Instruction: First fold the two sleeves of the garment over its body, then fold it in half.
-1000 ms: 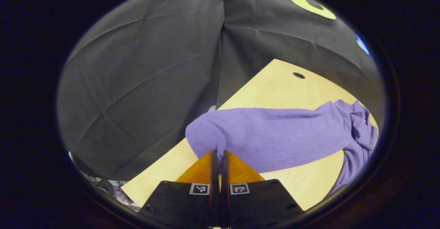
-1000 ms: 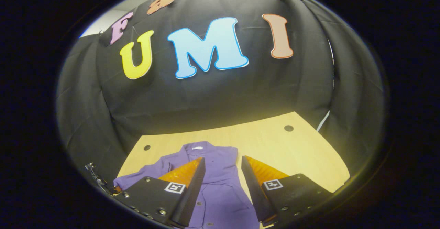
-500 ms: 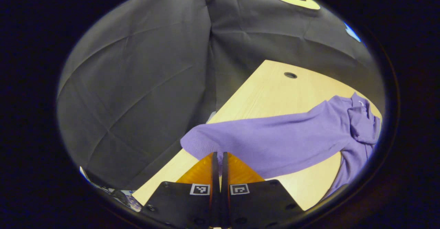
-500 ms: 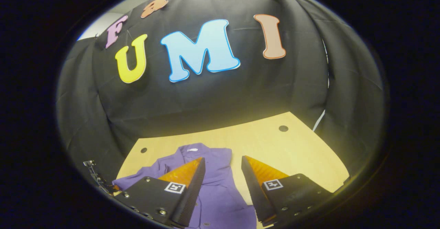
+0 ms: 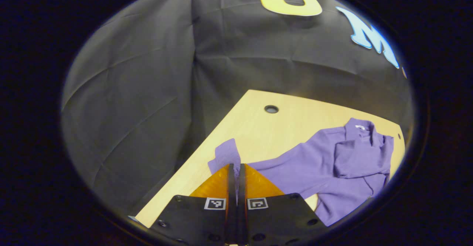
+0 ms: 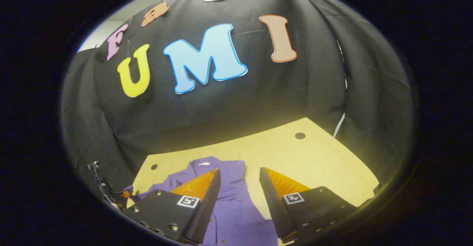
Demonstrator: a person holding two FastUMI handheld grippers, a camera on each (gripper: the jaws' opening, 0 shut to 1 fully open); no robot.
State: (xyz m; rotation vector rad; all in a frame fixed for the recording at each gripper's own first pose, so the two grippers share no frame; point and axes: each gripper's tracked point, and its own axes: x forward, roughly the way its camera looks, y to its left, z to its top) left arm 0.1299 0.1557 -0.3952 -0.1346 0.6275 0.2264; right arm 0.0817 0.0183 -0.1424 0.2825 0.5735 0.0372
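While the left gripper (image 5: pixel 236 170) pinches its cuff (image 5: pixel 226 153), the garment (image 5: pixel 332 164) lies beyond.

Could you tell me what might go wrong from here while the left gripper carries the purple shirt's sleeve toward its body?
1. The left gripper is shut on only the sleeve cuff, near its edge; the cloth might slip free before it reaches the purple shirt.
2. The right gripper hangs open above the shirt without pinning it, so the pull may drag the shirt across the table.
3. The cuff lies near the table's left edge and could drop off if released.
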